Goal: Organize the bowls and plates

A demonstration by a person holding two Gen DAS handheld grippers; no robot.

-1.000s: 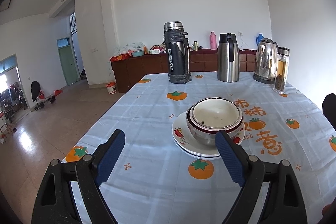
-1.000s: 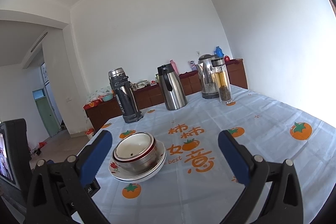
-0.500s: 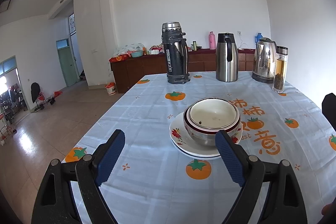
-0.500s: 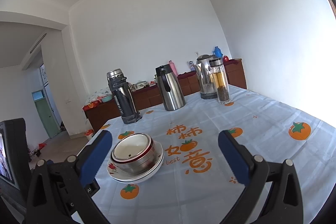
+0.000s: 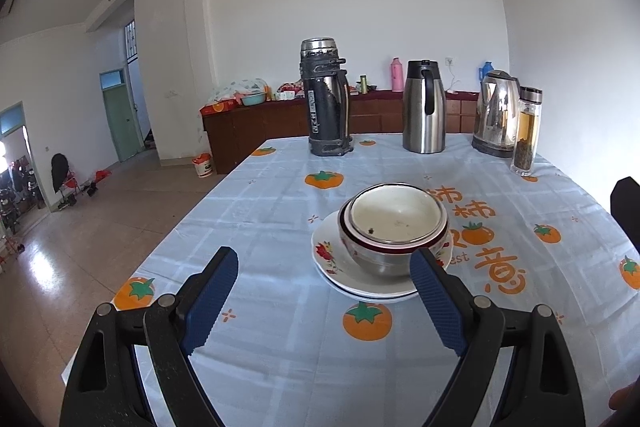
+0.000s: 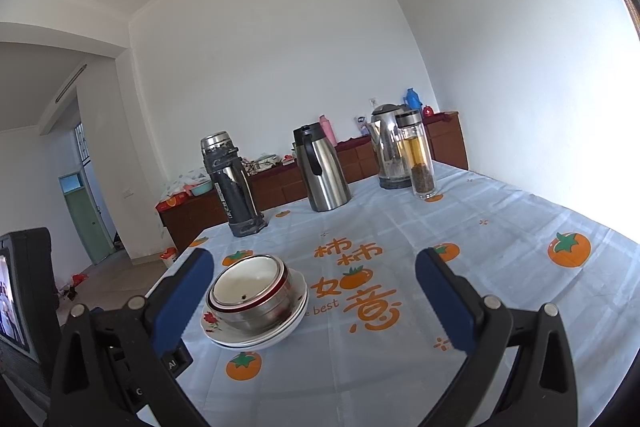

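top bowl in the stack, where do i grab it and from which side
Pinch the rim of the top bowl from above, one finger inside, one outside. It sits nested in the steel bowl on the plates, so its sides are hidden. The open left gripper looks nearest.

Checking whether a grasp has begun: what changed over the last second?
No grasp. The bowls and plates drifted slightly left in both views, so the cameras shifted a little. Left gripper and right gripper stayed open and empty.
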